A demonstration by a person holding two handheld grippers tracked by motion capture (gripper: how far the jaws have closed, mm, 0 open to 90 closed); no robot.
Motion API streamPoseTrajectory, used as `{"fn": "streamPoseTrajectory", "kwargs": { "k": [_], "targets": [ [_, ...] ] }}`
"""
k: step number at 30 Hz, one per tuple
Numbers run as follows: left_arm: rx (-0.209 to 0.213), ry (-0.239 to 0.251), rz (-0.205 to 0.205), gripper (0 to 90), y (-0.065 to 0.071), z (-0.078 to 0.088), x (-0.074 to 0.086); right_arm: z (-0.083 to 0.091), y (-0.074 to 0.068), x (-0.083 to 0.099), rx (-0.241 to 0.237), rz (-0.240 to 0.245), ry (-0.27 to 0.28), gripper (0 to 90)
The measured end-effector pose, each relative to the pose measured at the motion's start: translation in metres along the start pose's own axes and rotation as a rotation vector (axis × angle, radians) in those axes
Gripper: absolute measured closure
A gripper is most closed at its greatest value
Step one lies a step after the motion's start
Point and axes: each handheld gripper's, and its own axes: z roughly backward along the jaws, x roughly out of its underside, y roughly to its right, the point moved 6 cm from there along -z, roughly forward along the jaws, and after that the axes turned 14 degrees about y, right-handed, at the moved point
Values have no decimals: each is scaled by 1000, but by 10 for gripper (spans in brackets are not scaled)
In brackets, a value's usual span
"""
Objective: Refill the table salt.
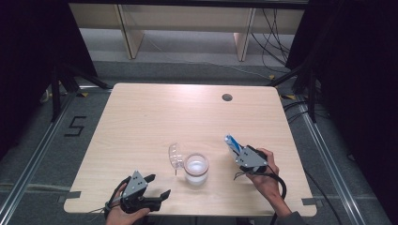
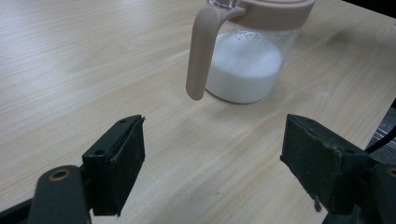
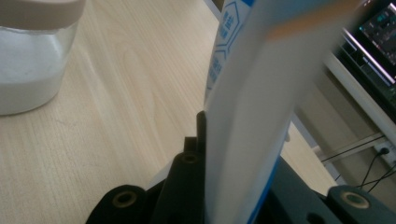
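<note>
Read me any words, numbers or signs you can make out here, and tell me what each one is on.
"5": black tape marking on the floor left of the table.
Blue print and a blue house-shaped outline on the white packet clamped in the right gripper: too blurred to read.
Jar with white powder: no label visible.
Screen in the right gripper view: too blurred to read.

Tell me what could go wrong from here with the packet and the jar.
1. The right claw pinches the packet low down, and it stands tall above the jaws; it may flop or slip when tipped.
2. The jar stands free, its lid hanging open at its side; the left claw is open and off it, so a nudge could tip it.
</note>
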Motion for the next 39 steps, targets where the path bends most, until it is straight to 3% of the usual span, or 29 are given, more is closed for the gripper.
{"fn": "streamPoseTrajectory", "kwargs": {
  "k": [1,5,13,18,23,26,29,35,39],
  "targets": [
    [-3,1,-3,210,0,0,0,0,3,1,2,1,6,874],
    [0,1,1,209,0,-1,0,2,8,9,20,-74,7,876],
    [-4,6,1,210,0,0,-1,5,19,16,50,-151,37,878],
    [-5,3,-3,210,0,0,-1,7,25,24,77,-235,56,881],
    [1,4,2,210,0,-1,0,8,29,35,86,-250,35,882],
    [-3,9,-2,210,-1,-1,-2,10,32,39,111,-300,44,873],
    [-4,9,2,210,0,-1,-1,13,35,41,121,-337,51,854],
    [-5,9,6,210,0,-1,-1,14,37,40,143,-307,47,755],
    [-2,4,2,210,-1,-1,-1,16,34,38,161,-354,51,650]
  ]
}}
